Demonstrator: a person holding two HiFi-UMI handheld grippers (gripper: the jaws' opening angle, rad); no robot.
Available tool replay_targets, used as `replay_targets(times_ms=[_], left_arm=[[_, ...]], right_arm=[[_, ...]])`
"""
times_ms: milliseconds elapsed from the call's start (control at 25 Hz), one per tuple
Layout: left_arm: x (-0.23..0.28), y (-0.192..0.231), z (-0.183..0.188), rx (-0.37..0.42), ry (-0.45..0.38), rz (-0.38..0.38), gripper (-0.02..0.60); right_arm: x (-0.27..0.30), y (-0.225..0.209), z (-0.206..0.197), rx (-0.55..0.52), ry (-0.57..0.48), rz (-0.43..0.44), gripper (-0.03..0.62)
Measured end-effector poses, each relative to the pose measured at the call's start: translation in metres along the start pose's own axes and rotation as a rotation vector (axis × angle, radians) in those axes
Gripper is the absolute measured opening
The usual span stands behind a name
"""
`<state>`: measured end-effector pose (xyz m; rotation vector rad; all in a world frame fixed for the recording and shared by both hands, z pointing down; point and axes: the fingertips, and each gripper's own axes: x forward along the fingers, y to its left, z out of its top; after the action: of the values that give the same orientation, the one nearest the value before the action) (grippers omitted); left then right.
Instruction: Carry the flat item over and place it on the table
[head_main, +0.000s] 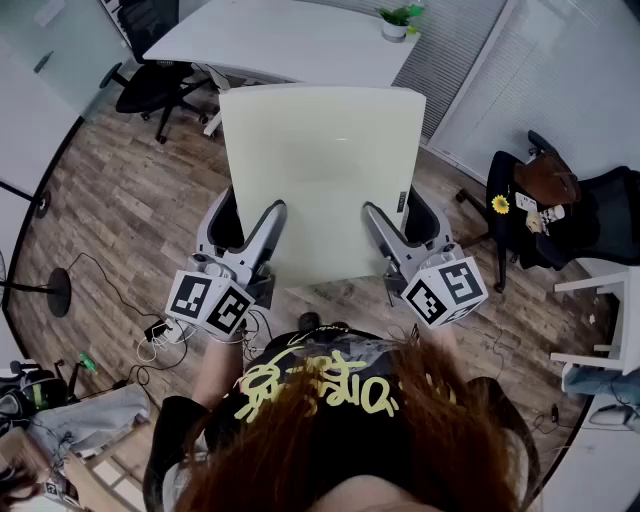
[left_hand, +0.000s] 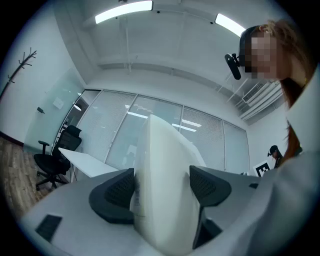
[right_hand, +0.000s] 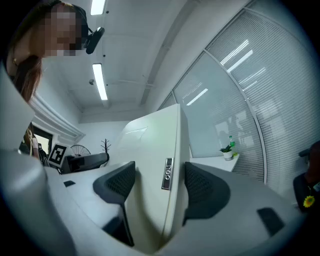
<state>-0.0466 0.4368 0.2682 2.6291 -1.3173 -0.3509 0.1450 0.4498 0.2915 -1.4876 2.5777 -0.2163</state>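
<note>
The pale cream, flat rectangular panel (head_main: 320, 170) is in the air above the wooden floor (head_main: 120, 210). The left hand-held gripper (head_main: 250, 228) and right hand-held gripper (head_main: 400, 225) each have their jaws spread wide and clamped on one of its side edges. The pick-up looks done. The white counter (head_main: 290, 45) lies ahead, not yet reached, and the panel has yet to be set down there.
</note>
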Motion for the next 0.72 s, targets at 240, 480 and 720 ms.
replay_targets(times_ms=[240,480,720], left_arm=[[-0.0013,-0.0014,-0.0046,0.003,0.001,0.003,0.345],[-0.006,-0.002,-0.0053,-0.002,0.004,0.006,0.345],[-0.0094,0.0014,-0.0055,-0.012,0.001,0.007,0.347]], right_arm=[[-0.0027,-0.0012,-0.004,-0.002,0.008,-0.002,0.311],[-0.0052,0.0026,-0.0051,-0.003,0.017,-0.002,0.311],[-0.0034,0.0075,-0.0054,-0.014,0.018,0.003,0.311]])
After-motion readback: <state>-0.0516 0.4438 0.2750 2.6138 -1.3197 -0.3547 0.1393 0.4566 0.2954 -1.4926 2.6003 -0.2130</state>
